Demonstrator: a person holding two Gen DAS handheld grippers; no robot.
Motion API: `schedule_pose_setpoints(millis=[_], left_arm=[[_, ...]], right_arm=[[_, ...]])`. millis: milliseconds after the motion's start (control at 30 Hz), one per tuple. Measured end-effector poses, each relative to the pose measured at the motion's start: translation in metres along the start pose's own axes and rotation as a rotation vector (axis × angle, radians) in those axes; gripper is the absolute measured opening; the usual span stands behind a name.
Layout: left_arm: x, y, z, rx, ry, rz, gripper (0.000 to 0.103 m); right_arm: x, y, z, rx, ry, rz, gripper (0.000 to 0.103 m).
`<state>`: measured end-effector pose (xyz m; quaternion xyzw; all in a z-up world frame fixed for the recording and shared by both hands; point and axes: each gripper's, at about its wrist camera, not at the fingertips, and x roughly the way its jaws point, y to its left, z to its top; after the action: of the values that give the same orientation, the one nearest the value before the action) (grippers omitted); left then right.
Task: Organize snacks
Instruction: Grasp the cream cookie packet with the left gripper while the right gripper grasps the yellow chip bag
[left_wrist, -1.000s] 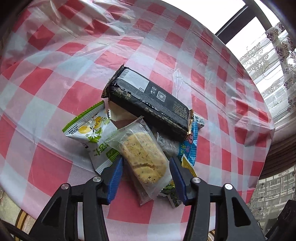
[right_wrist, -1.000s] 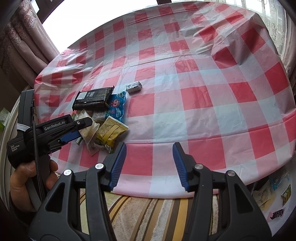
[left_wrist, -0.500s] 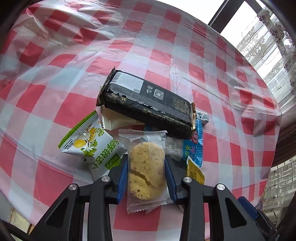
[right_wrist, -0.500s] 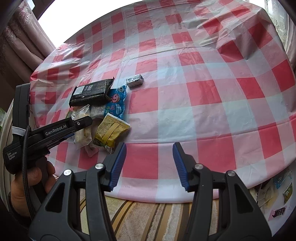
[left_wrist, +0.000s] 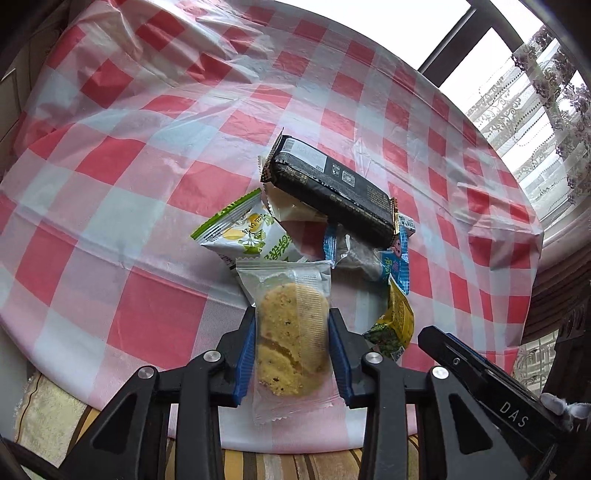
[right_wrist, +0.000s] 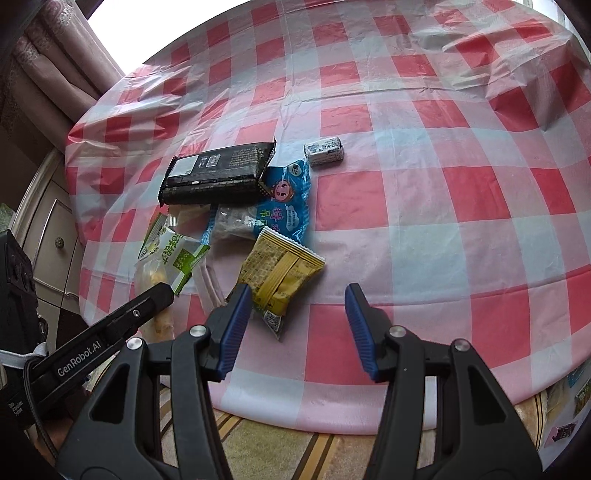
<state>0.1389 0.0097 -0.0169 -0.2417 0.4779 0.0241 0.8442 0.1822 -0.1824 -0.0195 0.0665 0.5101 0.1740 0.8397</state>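
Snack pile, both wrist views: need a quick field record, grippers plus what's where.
left gripper: shut on clear-wrapped cookie
right gripper: open, nothing between pads, near yellow packet
pile top: black bar lying over other packets
under bar: blue cartoon packet
pile left edge: green-white packet
apart from pile: small grey wrapped sweet
surface: red-white check tablecloth

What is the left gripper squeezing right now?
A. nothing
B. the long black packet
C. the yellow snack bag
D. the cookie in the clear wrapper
D: the left gripper has its blue pads pressed on both sides of the cookie in the clear wrapper.
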Motion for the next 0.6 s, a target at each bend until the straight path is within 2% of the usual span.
schedule_pose_setpoints(millis=[300, 600], left_arm=[[-0.011, 0.016, -0.004, -0.034, -0.016, -0.026, 0.038], [-0.015, 0.024, -0.007, -0.050, -0.019, -0.046, 0.038]], right_arm=[[0.029, 0.015, 0.010, -0.018, 0.052, -0.014, 0.056], [0.031, 0.023, 0.004, -0.081, 0.064, -0.051, 0.040]])
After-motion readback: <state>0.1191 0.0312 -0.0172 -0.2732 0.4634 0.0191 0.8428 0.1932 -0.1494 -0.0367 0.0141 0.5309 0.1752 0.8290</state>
